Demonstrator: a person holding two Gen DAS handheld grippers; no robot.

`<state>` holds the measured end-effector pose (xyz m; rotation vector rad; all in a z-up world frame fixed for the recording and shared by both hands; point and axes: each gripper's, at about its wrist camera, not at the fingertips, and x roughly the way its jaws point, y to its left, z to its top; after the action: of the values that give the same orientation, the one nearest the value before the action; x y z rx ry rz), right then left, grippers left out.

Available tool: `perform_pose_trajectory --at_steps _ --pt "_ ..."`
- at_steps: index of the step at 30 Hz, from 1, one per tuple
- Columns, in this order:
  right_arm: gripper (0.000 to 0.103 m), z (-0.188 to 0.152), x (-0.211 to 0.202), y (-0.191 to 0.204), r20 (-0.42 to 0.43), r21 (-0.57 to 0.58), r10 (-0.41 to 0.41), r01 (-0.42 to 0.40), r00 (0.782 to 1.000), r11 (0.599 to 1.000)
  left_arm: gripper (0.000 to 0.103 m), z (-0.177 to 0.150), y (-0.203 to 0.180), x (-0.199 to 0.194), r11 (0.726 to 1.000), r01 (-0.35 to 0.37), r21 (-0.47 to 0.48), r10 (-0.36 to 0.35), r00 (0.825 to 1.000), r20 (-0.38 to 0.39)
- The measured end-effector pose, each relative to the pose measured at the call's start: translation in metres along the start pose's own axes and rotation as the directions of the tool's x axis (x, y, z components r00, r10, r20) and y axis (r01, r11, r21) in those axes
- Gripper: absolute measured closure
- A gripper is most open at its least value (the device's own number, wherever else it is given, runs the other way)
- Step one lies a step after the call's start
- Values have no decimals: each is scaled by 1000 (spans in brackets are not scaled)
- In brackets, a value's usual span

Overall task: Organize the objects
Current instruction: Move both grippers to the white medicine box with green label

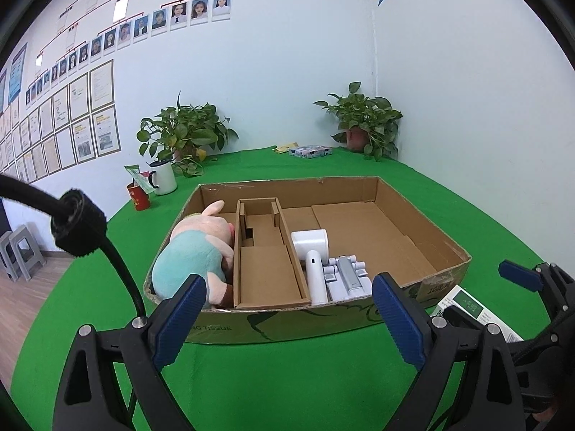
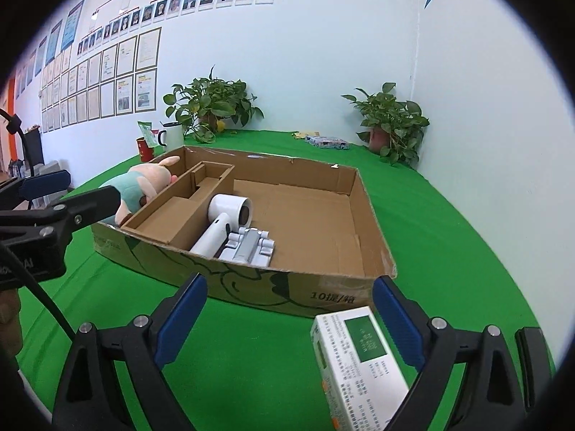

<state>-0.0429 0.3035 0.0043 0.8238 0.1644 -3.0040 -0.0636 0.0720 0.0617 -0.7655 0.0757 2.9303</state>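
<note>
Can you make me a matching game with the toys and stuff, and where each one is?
Things:
1. soft pink pig toy in a teal shirt
2. white plastic hair dryer
3. white and green paper carton
4. red cup

Places:
A. on the green cloth outside the cardboard box, near its front corner
B. in the box's left compartment
C. on the green cloth beside the white mug
D. in the box's big compartment, next to a white and grey hinged part

Pairs: 1-B, 2-D, 3-A, 4-C
</note>
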Motion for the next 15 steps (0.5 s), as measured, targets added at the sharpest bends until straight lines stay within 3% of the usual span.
perform_pose_trajectory --at_steps 4,6,8,11,15 --pt "10 -25 -7 -15 -34 12 38 -37 999 999 9 -19 8 6 999 46 7 -46 996 -72" --pt "10 -40 -9 -36 -73 27 11 -9 997 1000 9 -35 11 12 998 69 10 -67 989 -129" --pt "10 -50 -10 -62 -108 49 -26 31 994 998 11 -53 14 21 995 97 -9 -97 976 -197" --pt "10 -60 -5 -94 -183 117 3 19 983 993 13 -73 15 33 986 156 -66 -168 950 -264" --pt "10 -70 5 -85 -277 70 57 -39 959 997 23 -87 7 43 951 275 -140 -306 899 -312"
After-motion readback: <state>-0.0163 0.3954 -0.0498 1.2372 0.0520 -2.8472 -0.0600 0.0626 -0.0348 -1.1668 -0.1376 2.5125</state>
